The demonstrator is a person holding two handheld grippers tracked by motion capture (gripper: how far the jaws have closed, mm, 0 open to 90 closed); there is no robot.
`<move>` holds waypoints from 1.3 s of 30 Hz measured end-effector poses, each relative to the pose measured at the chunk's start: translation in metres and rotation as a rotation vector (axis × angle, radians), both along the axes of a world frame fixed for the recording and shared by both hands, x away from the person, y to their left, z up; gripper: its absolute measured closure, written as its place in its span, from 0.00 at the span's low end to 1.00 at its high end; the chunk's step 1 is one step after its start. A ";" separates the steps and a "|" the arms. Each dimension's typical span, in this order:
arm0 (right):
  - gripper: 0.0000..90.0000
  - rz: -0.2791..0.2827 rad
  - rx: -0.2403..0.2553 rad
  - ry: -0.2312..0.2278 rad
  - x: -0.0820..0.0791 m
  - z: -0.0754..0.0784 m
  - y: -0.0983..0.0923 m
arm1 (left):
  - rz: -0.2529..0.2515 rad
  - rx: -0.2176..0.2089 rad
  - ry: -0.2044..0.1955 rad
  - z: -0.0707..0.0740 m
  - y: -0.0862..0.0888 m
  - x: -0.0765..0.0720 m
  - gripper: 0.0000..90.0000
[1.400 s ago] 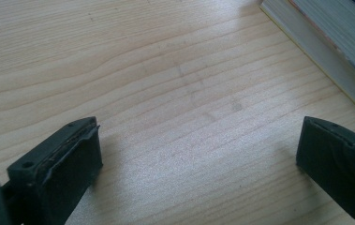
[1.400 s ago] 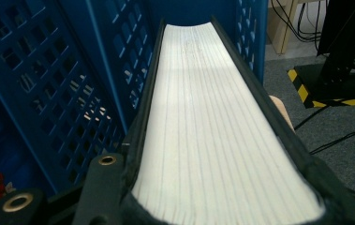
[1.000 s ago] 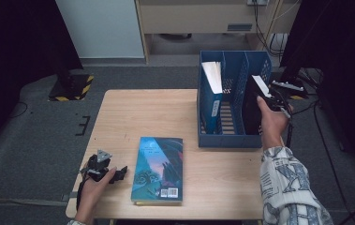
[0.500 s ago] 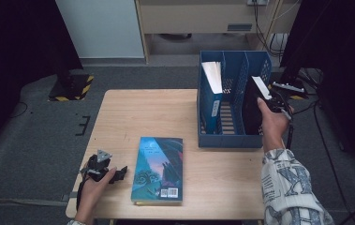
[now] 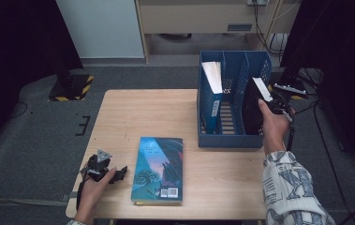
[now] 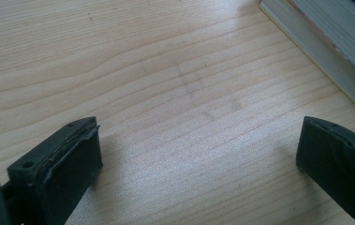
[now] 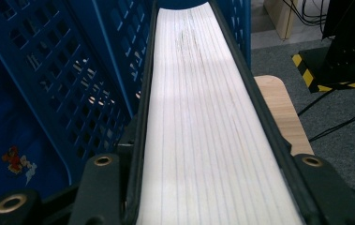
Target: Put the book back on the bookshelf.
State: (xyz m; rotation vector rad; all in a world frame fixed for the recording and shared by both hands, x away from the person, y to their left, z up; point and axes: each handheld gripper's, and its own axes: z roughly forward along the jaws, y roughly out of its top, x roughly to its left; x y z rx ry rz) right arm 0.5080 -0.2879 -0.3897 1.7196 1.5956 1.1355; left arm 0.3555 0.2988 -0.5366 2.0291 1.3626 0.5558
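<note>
A blue slotted file box [image 5: 231, 138] stands at the table's right side. A blue book [image 5: 211, 93] stands upright in its left compartment. In the right compartment a black-covered book [image 5: 253, 105] stands tilted, and my right gripper [image 5: 272, 104] is shut on its upper edge. In the right gripper view the book's white page edge [image 7: 203, 117] runs up between the jaws, beside the box's blue lattice wall [image 7: 77, 79]. My left gripper [image 5: 119, 174] rests open on the table near the front left. A teal book [image 5: 159, 168] lies flat just right of it, its page edge [image 6: 325, 47] at the corner.
The wooden table [image 5: 147, 117] has bare surface across its left and middle. Black stands with yellow-black striped bases [image 5: 70, 89] sit on the grey floor to both sides. Cables [image 5: 264, 18] hang behind the box.
</note>
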 end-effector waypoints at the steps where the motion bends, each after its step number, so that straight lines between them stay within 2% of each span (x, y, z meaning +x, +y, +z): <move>1: 0.55 0.001 0.001 -0.001 -0.001 0.000 0.000 | 0.000 0.000 0.000 0.000 0.000 0.000 0.00; 13: 0.52 0.019 0.002 -0.007 -0.004 0.000 0.002 | 0.000 0.000 0.000 0.000 0.000 0.000 0.00; 18: 0.50 0.018 0.023 -0.015 -0.004 0.002 0.003 | 0.000 0.000 0.000 0.000 0.000 0.000 0.00; 26: 0.45 0.031 0.017 -0.016 0.001 0.006 0.009 | 0.001 0.000 0.000 0.000 0.000 0.000 0.00; 39: 0.44 0.035 0.002 -0.020 0.004 0.005 0.017 | 0.002 0.000 0.000 0.000 0.000 0.000 0.00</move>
